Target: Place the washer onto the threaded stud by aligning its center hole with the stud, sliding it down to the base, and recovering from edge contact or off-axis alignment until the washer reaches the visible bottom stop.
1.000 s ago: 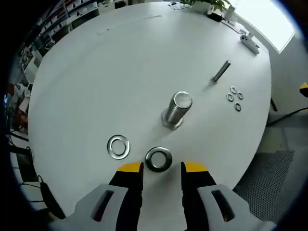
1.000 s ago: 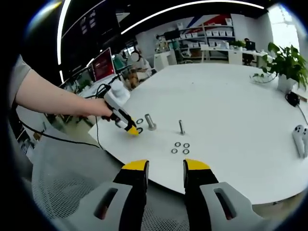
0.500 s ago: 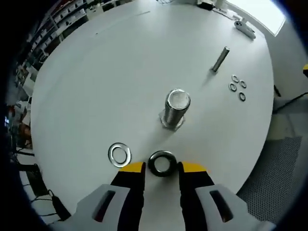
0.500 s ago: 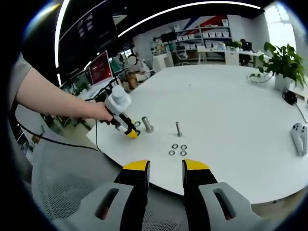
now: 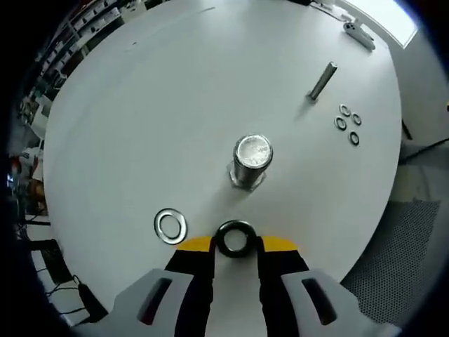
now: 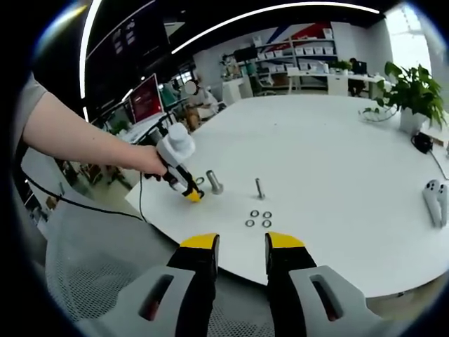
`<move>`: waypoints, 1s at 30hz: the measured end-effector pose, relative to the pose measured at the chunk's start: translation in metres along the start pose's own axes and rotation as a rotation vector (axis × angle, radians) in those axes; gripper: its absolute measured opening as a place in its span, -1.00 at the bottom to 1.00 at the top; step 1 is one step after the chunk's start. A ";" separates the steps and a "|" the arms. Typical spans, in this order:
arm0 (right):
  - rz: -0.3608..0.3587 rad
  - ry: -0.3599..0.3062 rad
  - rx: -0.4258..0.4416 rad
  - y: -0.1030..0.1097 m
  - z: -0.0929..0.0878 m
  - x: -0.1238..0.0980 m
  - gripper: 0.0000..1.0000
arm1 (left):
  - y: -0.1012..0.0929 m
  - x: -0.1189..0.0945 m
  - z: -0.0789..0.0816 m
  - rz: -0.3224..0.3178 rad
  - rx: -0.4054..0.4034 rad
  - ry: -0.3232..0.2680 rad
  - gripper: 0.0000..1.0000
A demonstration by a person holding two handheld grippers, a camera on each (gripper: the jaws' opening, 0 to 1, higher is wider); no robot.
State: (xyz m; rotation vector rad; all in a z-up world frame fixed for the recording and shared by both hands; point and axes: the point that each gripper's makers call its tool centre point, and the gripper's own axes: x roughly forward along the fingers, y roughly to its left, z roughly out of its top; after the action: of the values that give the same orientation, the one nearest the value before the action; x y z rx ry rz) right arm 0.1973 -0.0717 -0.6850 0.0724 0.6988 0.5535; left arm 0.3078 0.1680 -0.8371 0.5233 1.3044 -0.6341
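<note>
My left gripper (image 5: 235, 243) brackets washer (image 5: 235, 238) below stud (image 5: 250, 161), grip unconfirmed; flat washer may slip out.

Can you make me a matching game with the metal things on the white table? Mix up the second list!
Things:
1. big bolt
2. thin bolt
3. dark washer
4. three small washers

Where:
A. between the left gripper's yellow tips
B. lying in a little group on the table
C. standing up, just beyond the dark washer
D. standing up far away, near the little group

Pairs: 1-C, 2-D, 3-A, 4-B
</note>
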 end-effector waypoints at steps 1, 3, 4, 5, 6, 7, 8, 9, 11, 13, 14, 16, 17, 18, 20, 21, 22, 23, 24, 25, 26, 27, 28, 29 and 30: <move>0.000 0.000 0.000 0.000 0.000 0.000 -0.43 | 0.000 0.000 0.000 0.000 -0.006 -0.001 -0.57; -0.002 -0.001 0.000 0.000 0.000 0.000 -0.44 | -0.002 0.000 0.000 0.012 -0.015 0.006 -0.58; -0.003 -0.002 0.001 -0.001 0.001 0.000 -0.44 | -0.005 -0.001 -0.001 0.019 -0.026 0.021 -0.58; -0.004 -0.004 0.001 -0.001 0.001 0.000 -0.44 | -0.007 0.000 0.000 0.019 -0.017 0.020 -0.58; -0.005 -0.005 0.002 -0.001 0.001 0.000 -0.44 | -0.008 0.000 0.000 0.019 -0.011 0.022 -0.58; -0.006 -0.006 0.003 -0.001 0.001 0.000 -0.44 | -0.009 0.000 0.000 0.019 -0.007 0.023 -0.58; -0.005 -0.006 0.002 -0.001 0.001 0.000 -0.44 | -0.008 0.000 0.000 0.016 -0.005 0.026 -0.59; -0.005 -0.006 0.001 -0.001 0.001 0.000 -0.44 | -0.008 0.000 0.000 0.013 -0.005 0.028 -0.59; -0.006 -0.004 0.000 -0.001 0.001 0.000 -0.45 | -0.007 0.000 0.000 0.007 -0.005 0.037 -0.59; -0.006 -0.004 0.000 -0.001 0.001 0.000 -0.45 | -0.008 0.000 0.001 0.006 -0.007 0.050 -0.59; -0.006 -0.004 0.000 -0.001 0.001 0.000 -0.45 | -0.006 0.001 0.001 0.008 -0.010 0.054 -0.59; -0.005 -0.008 0.003 -0.001 0.002 -0.001 -0.45 | -0.007 0.000 0.000 0.014 -0.011 0.054 -0.59; -0.005 -0.010 0.005 -0.001 0.002 -0.001 -0.45 | -0.006 0.000 0.000 0.016 -0.014 0.050 -0.60; -0.005 -0.011 0.006 -0.001 0.002 -0.001 -0.45 | -0.006 -0.001 0.000 0.021 -0.024 0.039 -0.60; -0.006 -0.011 0.006 -0.001 0.002 -0.001 -0.45 | -0.006 0.000 0.000 0.036 -0.079 0.002 -0.60; -0.006 -0.012 0.005 -0.001 0.002 -0.001 -0.45 | -0.006 0.000 0.000 0.039 -0.099 -0.012 -0.60; -0.007 -0.012 0.005 -0.001 0.002 -0.001 -0.45 | -0.006 -0.002 0.000 0.038 -0.103 -0.016 -0.60; -0.007 -0.012 0.007 -0.001 0.002 -0.001 -0.45 | -0.007 -0.002 0.000 0.038 -0.106 -0.017 -0.60; -0.007 -0.012 0.007 -0.001 0.003 -0.001 -0.45 | -0.007 -0.002 0.000 0.038 -0.100 -0.016 -0.60; -0.006 -0.011 0.006 -0.001 0.003 -0.001 -0.45 | -0.007 -0.002 0.000 0.036 -0.095 -0.014 -0.60; -0.004 -0.009 0.005 -0.001 0.002 0.000 -0.45 | -0.007 -0.001 0.000 0.032 -0.092 -0.010 -0.60; -0.003 -0.007 0.004 -0.001 0.002 0.000 -0.45 | -0.007 -0.001 0.000 0.031 -0.091 -0.010 -0.60; -0.003 -0.006 0.003 -0.001 0.002 0.000 -0.45 | -0.007 -0.001 0.000 0.028 -0.089 -0.008 -0.60; -0.002 -0.006 0.003 -0.001 0.002 0.000 -0.45 | -0.007 -0.001 0.000 0.027 -0.085 -0.007 -0.60; -0.003 -0.006 0.004 -0.001 0.002 0.000 -0.45 | -0.007 -0.001 0.000 0.027 -0.084 -0.007 -0.60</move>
State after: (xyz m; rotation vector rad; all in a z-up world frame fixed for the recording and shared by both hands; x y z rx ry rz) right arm 0.1987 -0.0722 -0.6836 0.0769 0.6939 0.5488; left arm 0.3028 0.1632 -0.8359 0.4690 1.3095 -0.5554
